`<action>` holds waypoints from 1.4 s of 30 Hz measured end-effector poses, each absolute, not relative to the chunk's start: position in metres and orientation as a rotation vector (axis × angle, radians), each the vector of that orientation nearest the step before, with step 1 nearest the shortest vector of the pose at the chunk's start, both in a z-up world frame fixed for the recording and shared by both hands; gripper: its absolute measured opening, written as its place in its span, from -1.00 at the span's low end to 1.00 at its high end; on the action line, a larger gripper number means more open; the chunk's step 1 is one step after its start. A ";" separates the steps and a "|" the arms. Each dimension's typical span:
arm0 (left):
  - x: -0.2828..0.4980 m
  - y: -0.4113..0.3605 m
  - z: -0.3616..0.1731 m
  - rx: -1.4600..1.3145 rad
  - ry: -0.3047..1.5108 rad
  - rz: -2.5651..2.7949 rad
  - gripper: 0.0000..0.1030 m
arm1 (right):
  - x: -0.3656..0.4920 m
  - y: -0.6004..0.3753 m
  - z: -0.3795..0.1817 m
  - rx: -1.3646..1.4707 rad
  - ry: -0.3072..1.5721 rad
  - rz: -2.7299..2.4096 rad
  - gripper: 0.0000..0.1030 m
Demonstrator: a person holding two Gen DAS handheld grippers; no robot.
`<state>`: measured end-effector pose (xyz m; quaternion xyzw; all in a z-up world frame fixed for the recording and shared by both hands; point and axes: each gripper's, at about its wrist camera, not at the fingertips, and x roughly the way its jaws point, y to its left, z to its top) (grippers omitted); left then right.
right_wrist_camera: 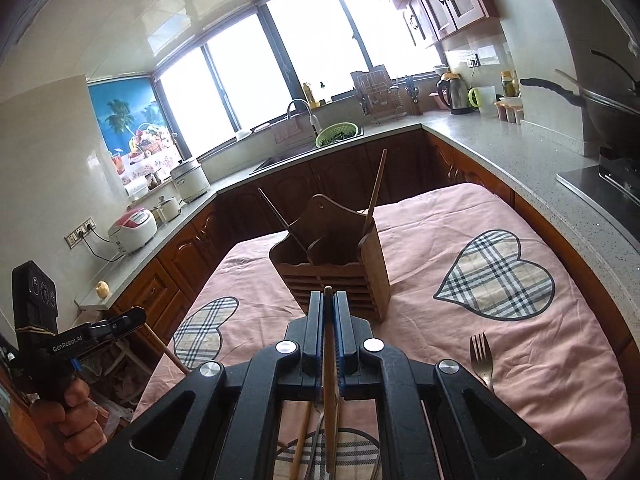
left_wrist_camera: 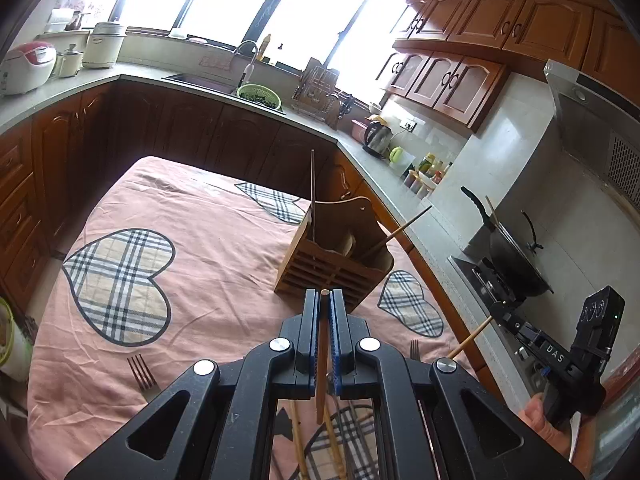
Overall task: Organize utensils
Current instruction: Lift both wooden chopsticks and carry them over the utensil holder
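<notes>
A wooden utensil holder (left_wrist_camera: 334, 258) (right_wrist_camera: 336, 262) stands on the pink heart-print tablecloth (left_wrist_camera: 200, 216) (right_wrist_camera: 540, 352), with two chopsticks (left_wrist_camera: 313, 196) (right_wrist_camera: 376, 186) leaning in it. My left gripper (left_wrist_camera: 325, 300) is shut on a wooden chopstick (left_wrist_camera: 322, 360), held above the cloth just short of the holder. My right gripper (right_wrist_camera: 328, 300) is shut on another wooden chopstick (right_wrist_camera: 329, 380), also just short of the holder. More chopsticks (left_wrist_camera: 298, 440) (right_wrist_camera: 300, 440) lie under both grippers. A fork (left_wrist_camera: 142, 374) (right_wrist_camera: 482, 358) lies on the cloth.
The table stands against the kitchen counter (left_wrist_camera: 404, 196) (right_wrist_camera: 520, 148). A wok (left_wrist_camera: 508, 248) sits on the stove to the right. A second fork (left_wrist_camera: 414, 350) lies at the cloth's right side. Sink with green colander (left_wrist_camera: 258, 96) is far behind.
</notes>
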<state>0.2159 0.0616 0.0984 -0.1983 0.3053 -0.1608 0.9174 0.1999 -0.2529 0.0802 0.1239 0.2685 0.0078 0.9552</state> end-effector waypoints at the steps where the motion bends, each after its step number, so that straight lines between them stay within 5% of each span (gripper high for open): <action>1: 0.215 0.063 0.100 -0.411 0.621 -0.329 -0.93 | 0.200 -0.253 0.083 0.251 0.535 0.013 -0.91; 42: 0.302 0.067 0.142 -0.426 0.351 -0.304 -0.94 | 0.263 -0.275 0.170 0.236 0.259 -0.028 -0.91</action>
